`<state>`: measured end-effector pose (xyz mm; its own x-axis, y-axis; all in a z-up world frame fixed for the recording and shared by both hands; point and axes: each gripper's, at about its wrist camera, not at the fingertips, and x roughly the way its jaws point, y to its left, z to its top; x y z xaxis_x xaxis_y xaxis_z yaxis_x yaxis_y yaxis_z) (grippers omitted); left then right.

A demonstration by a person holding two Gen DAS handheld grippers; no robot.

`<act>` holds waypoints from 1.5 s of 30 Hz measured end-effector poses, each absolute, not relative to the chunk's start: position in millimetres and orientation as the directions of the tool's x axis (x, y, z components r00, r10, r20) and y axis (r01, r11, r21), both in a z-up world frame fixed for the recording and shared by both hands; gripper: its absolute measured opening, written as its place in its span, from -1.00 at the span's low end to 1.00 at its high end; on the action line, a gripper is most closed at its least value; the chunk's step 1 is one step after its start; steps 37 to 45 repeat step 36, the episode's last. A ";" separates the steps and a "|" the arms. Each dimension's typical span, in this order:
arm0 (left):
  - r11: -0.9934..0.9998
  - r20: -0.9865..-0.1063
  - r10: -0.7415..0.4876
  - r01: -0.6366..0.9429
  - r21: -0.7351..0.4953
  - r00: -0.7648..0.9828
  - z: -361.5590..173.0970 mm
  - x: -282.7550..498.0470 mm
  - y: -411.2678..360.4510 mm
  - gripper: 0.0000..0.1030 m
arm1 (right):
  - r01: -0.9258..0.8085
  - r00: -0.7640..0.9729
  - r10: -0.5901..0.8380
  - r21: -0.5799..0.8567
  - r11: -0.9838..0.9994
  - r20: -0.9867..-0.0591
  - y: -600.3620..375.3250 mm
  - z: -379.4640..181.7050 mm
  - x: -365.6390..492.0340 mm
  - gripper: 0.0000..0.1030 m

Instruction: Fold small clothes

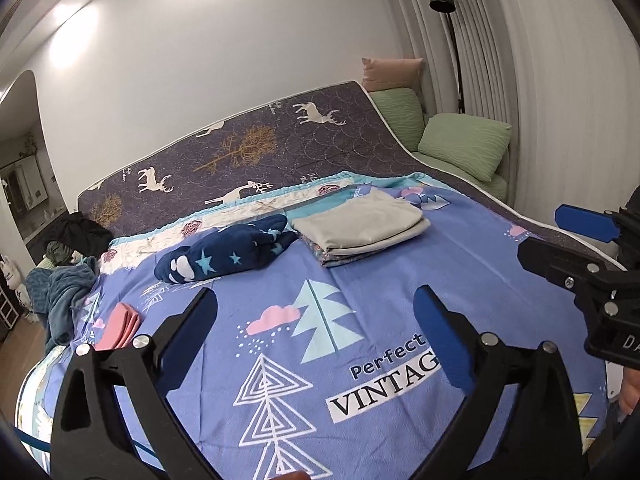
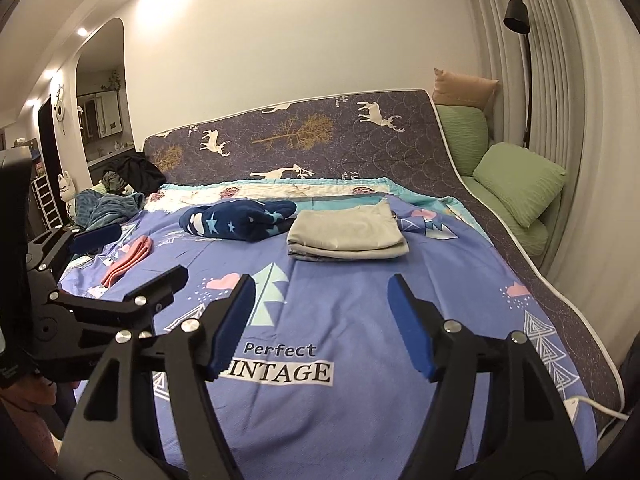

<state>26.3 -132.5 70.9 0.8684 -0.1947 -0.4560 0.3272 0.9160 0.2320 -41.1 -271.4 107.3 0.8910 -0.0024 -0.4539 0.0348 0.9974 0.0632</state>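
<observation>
Ahead at eleven o'clock, the navy garment (image 1: 224, 250) is seen — long axis crosswise, nearer the left gripper (image 1: 316, 336); both grippers — right gripper (image 2: 322, 320) included — gape empty.

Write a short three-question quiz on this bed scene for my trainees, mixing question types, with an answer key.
1. True or false: the left gripper is clamped on cloth.
2. Which lies nearest the grey folded stack? A) pink folded cloth B) navy star-print garment C) green pillow
3. Fill in: the navy garment is ____, not folded flat.

Key
1. False: both it and the right gripper hang open above the blue bedspread, holding nothing.
2. B
3. crumpled
</observation>
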 end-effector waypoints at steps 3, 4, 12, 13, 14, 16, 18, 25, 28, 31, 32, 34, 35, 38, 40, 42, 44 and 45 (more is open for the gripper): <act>0.921 -0.459 -0.200 0.326 0.213 0.865 70.3 21.8 -126.3 0.92 | 0.040 0.891 -0.007 0.064 0.997 -0.455 -266.8 105.2 -45.7 0.36; 0.921 -0.462 -0.202 0.328 0.209 0.863 69.3 21.9 -125.2 0.92 | 0.045 0.890 -0.011 0.064 0.997 -0.456 -265.3 104.3 -46.9 0.36; 0.924 -0.480 -0.212 0.334 0.184 0.851 63.1 21.4 -121.4 0.92 | 0.078 0.883 -0.038 0.068 0.995 -0.468 -263.9 97.4 -47.0 0.38; 0.924 -0.483 -0.213 0.336 0.184 0.850 62.1 21.7 -121.7 0.92 | 0.083 0.881 -0.042 0.067 0.994 -0.471 -264.5 96.4 -45.8 0.38; 0.924 -0.484 -0.213 0.337 0.184 0.849 61.3 22.4 -122.1 0.92 | 0.087 0.879 -0.046 0.067 0.994 -0.474 -264.8 95.5 -44.6 0.38; 0.924 -0.487 -0.210 0.335 0.184 0.847 60.2 23.6 -122.8 0.92 | 0.093 0.877 -0.051 0.065 0.994 -0.477 -264.8 93.9 -42.7 0.38; 0.924 -0.491 -0.210 0.335 0.183 0.846 58.9 25.0 -123.4 0.92 | 0.098 0.876 -0.055 0.066 0.993 -0.480 -265.6 93.1 -40.8 0.38; 0.923 -0.497 -0.213 0.340 0.182 0.841 55.9 27.9 -125.4 0.92 | 0.118 0.868 -0.072 0.063 0.991 -0.490 -269.0 90.2 -37.3 0.38; 0.920 -0.504 -0.217 0.348 0.181 0.836 54.3 29.5 -127.8 0.92 | 0.123 0.868 -0.076 0.064 0.990 -0.490 -271.2 89.7 -36.8 0.38; 0.918 -0.512 -0.225 0.356 0.173 0.829 53.5 30.6 -129.3 0.92 | 0.126 0.867 -0.076 0.070 0.990 -0.492 -273.4 88.5 -36.2 0.39; 0.918 -0.513 -0.226 0.357 0.171 0.828 53.4 31.2 -129.3 0.92 | 0.127 0.867 -0.076 0.070 0.989 -0.492 -274.0 88.3 -36.2 0.40; 0.917 -0.517 -0.231 0.362 0.169 0.824 53.2 31.2 -129.7 0.92 | 0.128 0.868 -0.077 0.071 0.989 -0.491 -275.2 88.0 -36.3 0.41; 0.916 -0.518 -0.231 0.363 0.169 0.824 53.0 30.9 -130.2 0.92 | 0.128 0.868 -0.077 0.071 0.989 -0.491 -275.4 88.1 -36.5 0.41; 0.916 -0.518 -0.231 0.363 0.169 0.824 52.7 30.6 -130.5 0.92 | 0.127 0.868 -0.077 0.070 0.989 -0.491 -275.3 88.0 -36.3 0.42; 0.916 -0.518 -0.231 0.363 0.169 0.824 52.7 30.6 -130.5 0.92 | 0.127 0.868 -0.077 0.070 0.989 -0.491 -275.3 88.0 -36.3 0.42; 0.916 -0.518 -0.231 0.363 0.169 0.824 52.7 30.6 -130.5 0.92 | 0.127 0.868 -0.077 0.070 0.989 -0.491 -275.3 88.0 -36.3 0.42; 0.916 -0.518 -0.231 0.363 0.169 0.824 52.7 30.6 -130.5 0.92 | 0.127 0.868 -0.077 0.070 0.989 -0.491 -275.3 88.0 -36.3 0.42; 0.916 -0.518 -0.231 0.363 0.169 0.824 52.7 30.6 -130.5 0.92 | 0.127 0.868 -0.077 0.070 0.989 -0.491 -275.3 88.0 -36.3 0.42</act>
